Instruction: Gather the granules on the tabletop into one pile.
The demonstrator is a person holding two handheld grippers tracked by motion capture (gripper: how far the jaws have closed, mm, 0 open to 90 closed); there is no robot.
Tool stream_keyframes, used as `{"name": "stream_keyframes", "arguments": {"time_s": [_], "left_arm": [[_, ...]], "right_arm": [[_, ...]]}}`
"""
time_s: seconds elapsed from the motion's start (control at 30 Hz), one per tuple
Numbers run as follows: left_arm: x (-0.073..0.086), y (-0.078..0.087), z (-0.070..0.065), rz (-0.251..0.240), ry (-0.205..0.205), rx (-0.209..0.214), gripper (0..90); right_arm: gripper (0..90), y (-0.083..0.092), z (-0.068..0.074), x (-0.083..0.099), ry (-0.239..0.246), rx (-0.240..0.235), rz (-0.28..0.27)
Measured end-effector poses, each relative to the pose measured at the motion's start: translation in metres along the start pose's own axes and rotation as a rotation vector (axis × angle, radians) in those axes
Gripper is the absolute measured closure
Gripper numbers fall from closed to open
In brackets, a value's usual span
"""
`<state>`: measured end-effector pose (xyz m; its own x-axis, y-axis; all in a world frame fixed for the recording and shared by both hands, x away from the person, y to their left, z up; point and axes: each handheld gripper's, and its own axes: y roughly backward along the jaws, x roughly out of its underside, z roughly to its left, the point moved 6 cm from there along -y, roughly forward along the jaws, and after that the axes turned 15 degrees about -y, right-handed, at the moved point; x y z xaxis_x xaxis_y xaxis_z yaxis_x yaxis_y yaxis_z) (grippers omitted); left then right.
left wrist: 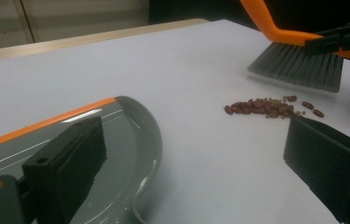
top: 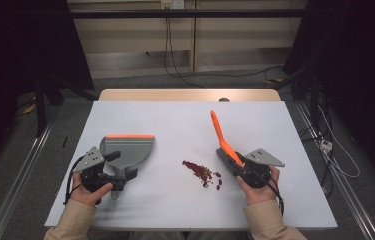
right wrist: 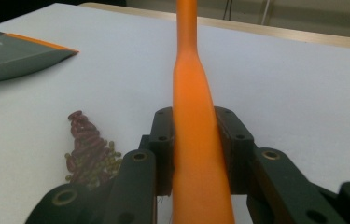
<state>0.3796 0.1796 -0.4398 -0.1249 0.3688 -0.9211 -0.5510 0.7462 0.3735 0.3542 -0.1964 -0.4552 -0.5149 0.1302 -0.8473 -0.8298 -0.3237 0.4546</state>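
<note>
Reaching in from the table's near edge, both forearms lie low. The right gripper (top: pixel 238 161), fingers clamped on the orange plastic brush handle (right wrist: pixel 192 135), tilts grey bristles (left wrist: pixel 298 65) down just right of the red and green bean pile (top: pixel 202 172). The left gripper (top: pixel 117 162), w/ fingers set wide around the grey orange-edged dustpan's (top: pixel 127 147) handle, rests it flat on the table (top: pixel 185 125), left of the beans.

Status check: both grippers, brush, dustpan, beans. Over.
Right gripper shut on brush. Left gripper at dustpan, grip unclear. Beans piled between, path clear.
</note>
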Motion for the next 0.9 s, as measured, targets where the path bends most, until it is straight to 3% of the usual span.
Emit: {"name": "stream_keyframes", "arguments": {"time_s": [0.1, 0.47, 0.63, 0.9], "left_arm": [[-0.001, 0.001, 0.000, 0.001, -0.002, -0.001, 5.5], [-0.002, 0.001, -0.003, 0.000, -0.011, -0.001, 5.4], [-0.003, 0.001, -0.003, 0.000, -0.015, 0.000, 5.4], [-0.003, 0.000, -0.003, -0.001, -0.010, 0.001, 5.4]], "right_arm": [[71.2, -0.001, 0.005, 0.009, 0.012, 0.047, -0.003], [71.1, -0.008, 0.033, 0.022, -0.029, 0.126, -0.076], [71.0, -0.013, 0.042, 0.023, -0.054, 0.128, -0.101], [70.8, -0.023, 0.055, 0.023, -0.048, 0.128, -0.128]]}}
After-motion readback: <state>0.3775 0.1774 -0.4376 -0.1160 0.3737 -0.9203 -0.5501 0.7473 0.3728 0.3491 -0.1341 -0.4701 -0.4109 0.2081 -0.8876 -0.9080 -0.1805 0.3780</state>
